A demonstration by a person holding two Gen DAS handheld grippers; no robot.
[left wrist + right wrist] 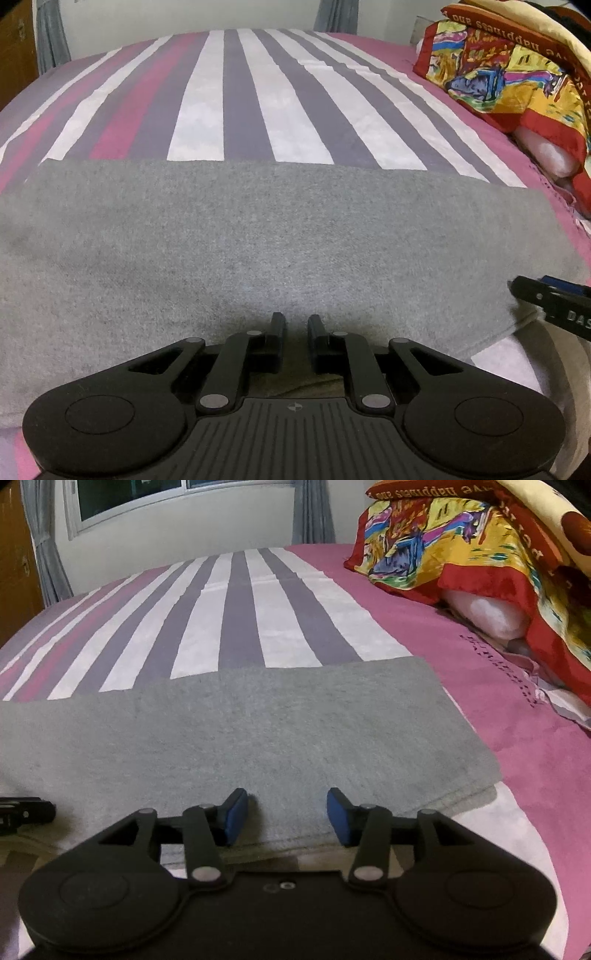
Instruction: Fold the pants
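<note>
Black linkage arms of the left gripper (296,325) fill the bottom of the left wrist view, its two fingers drawn close together with only a narrow slit between them and nothing gripped in it. Just beyond the fingertips lie the grey pants (258,243), folded into a broad flat band that runs across the striped bedsheet (207,107). At the right edge of that view, the tip of the right gripper (550,295) reaches in over the pants' near right corner.

From the right wrist view, the right gripper (287,814) stands with its blue pads (236,814) partly apart, straddling the stacked near edge of the pants (258,731) without pressing on it. A colourful printed cloth (461,554) is heaped over a white pillow (487,616) on the pink part of the sheet, well apart from the pants.
</note>
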